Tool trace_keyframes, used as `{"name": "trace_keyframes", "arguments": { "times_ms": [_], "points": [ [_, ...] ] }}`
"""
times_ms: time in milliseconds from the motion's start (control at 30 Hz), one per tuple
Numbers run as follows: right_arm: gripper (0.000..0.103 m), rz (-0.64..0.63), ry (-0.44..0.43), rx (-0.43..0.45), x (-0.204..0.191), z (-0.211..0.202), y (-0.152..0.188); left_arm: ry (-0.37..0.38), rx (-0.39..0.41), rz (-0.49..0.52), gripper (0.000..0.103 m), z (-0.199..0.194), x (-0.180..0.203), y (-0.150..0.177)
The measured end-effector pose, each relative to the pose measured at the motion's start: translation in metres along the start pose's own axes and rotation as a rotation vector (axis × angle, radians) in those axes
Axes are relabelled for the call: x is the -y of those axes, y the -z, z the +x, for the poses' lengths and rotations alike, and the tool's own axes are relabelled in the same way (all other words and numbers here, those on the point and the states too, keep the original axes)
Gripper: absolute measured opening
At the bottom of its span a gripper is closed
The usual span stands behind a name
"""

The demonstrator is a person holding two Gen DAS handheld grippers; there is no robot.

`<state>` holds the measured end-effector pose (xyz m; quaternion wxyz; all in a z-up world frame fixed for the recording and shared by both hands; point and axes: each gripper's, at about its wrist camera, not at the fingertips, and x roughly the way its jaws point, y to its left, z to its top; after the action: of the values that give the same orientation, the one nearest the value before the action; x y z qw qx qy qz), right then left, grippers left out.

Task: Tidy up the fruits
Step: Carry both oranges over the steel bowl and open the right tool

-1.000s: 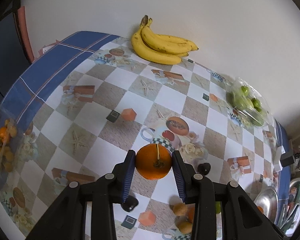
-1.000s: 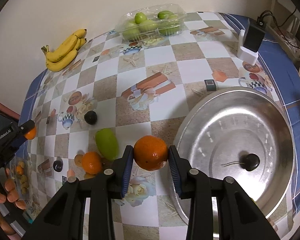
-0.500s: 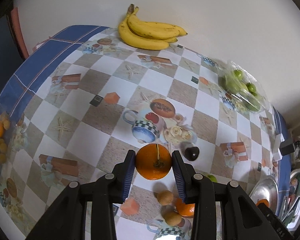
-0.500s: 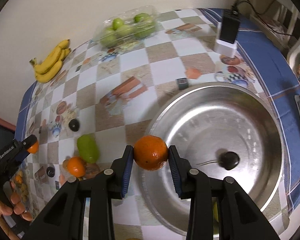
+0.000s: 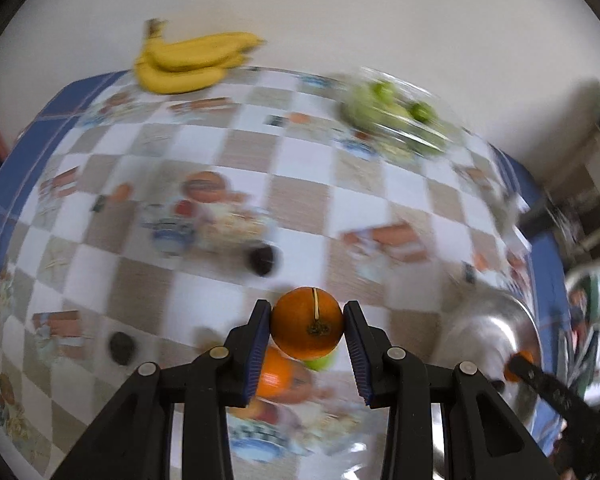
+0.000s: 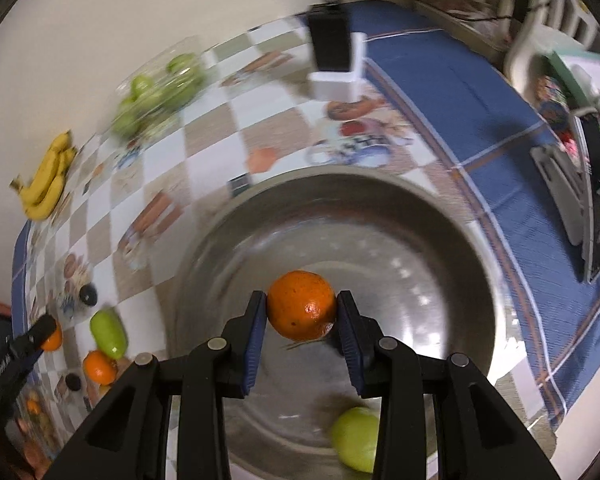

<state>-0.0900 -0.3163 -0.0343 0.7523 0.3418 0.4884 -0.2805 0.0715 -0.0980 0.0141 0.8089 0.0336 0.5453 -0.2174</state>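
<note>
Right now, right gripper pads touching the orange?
Touching. Right wrist view: both blue pads press flush against the orange, held above the metal bowl.

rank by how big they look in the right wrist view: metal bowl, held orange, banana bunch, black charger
1. metal bowl
2. held orange, enlarged by nearness to the camera
3. black charger and banana bunch: too alike to rank

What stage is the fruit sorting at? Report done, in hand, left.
Done: a green fruit lies in the metal bowl. In hand: the right claw holds an orange over the bowl; the left claw grips another orange. Left: a loose orange, a green fruit and dark fruits on the table.
</note>
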Motion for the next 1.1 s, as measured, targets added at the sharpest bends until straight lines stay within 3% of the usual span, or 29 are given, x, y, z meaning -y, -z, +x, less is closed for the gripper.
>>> {"name": "trace_keyframes", "arguments": {
  "times_ms": [300, 467, 767, 1100],
  "points": [
    [0.037, 0.074, 0.013, 0.026, 0.029, -0.005, -0.007, 0.092, -0.035, 0.254, 0.040, 0.002, 0.094, 0.032],
    [0.037, 0.080, -0.012, 0.031, 0.034, 0.000, -0.009, 0.092, -0.062, 0.356, 0.040, 0.014, 0.122, 0.050],
    [0.038, 0.071, -0.021, 0.006, 0.032, 0.017, -0.009, 0.083, -0.106, 0.431, 0.040, 0.036, 0.142, 0.069],
    [0.038, 0.060, -0.032, 0.005, 0.027, 0.021, -0.009, 0.079, -0.120, 0.439, 0.041, 0.041, 0.145, 0.073]
  ]
}}
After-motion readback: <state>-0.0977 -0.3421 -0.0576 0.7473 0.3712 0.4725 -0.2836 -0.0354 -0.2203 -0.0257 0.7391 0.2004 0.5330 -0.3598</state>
